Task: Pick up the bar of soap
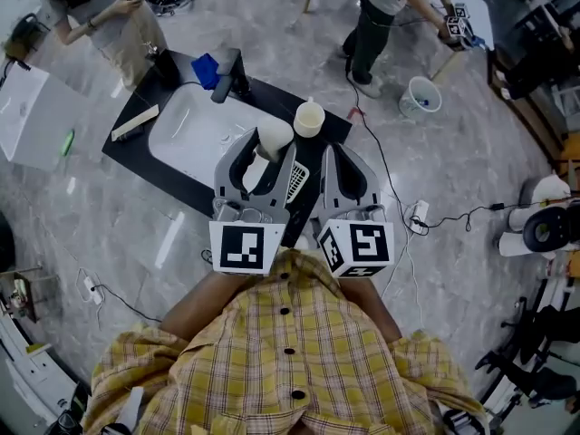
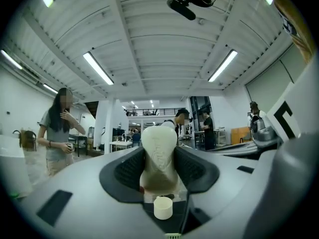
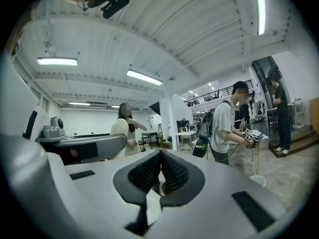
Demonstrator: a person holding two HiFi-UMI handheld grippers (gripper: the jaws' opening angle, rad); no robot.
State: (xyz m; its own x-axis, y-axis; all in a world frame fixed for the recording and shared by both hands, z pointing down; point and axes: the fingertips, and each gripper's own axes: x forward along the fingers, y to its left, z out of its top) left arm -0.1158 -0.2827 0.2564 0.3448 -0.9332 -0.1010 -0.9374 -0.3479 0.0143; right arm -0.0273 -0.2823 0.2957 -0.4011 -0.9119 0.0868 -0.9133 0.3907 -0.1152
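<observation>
The cream bar of soap (image 1: pixel 271 142) stands upright between the jaws of my left gripper (image 1: pixel 265 157), which is shut on it and held close to my chest above the sink. In the left gripper view the soap (image 2: pixel 159 156) fills the gap between the black pads (image 2: pixel 127 171), with its rounded end sticking out past them. My right gripper (image 1: pixel 343 159) is beside it on the right, its jaws shut with nothing between them (image 3: pixel 160 176). The right gripper view catches the soap's tip (image 3: pixel 118 127) above the left gripper's body. Both grippers are tilted up toward the ceiling.
Below lie a white sink basin (image 1: pixel 186 139) on a black mat (image 1: pixel 136 152), a black tap (image 1: pixel 231 73), a blue object (image 1: pixel 206 69), a cream cup (image 1: pixel 309 118) and a pale bar (image 1: pixel 134 122). People stand at the far side (image 1: pixel 381 16). A white bucket (image 1: pixel 421 95) and cables lie on the floor.
</observation>
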